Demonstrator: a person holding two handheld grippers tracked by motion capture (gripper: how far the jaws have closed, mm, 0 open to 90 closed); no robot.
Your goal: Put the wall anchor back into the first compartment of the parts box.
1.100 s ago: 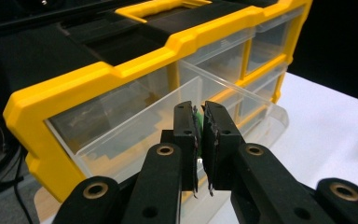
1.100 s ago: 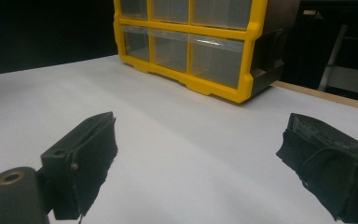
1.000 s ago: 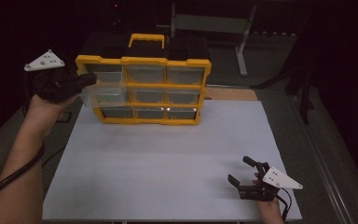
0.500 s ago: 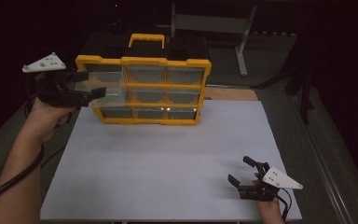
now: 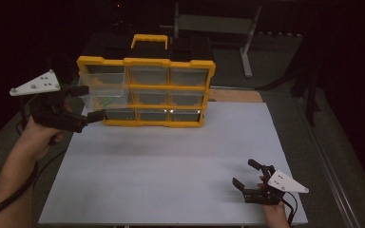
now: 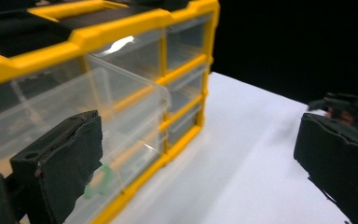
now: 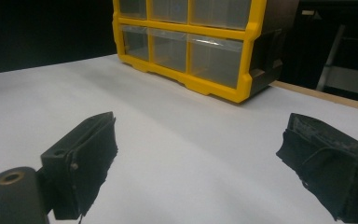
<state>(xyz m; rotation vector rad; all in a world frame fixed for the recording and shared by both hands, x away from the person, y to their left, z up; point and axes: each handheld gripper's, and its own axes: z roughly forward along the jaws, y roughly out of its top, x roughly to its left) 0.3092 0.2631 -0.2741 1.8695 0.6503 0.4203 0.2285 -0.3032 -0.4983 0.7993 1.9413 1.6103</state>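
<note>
High view: left claw [image 5: 83, 102] level, gaping beside drawer [image 5: 102, 95].

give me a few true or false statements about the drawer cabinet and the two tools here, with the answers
1. The yellow drawer cabinet stands at the far end of the white board. True.
2. The left tool is clamped on a drawer. False: its jaws have just been opening and stand apart beside the pulled-out clear drawer, gripping nothing.
3. The drawer in the cabinet's left column is pulled out. True.
4. The right tool holds a screw. False: it is open and empty, low over the board's near right corner.
5. The cabinet lies flat on its back. False: it stands upright, handle on top.
</note>
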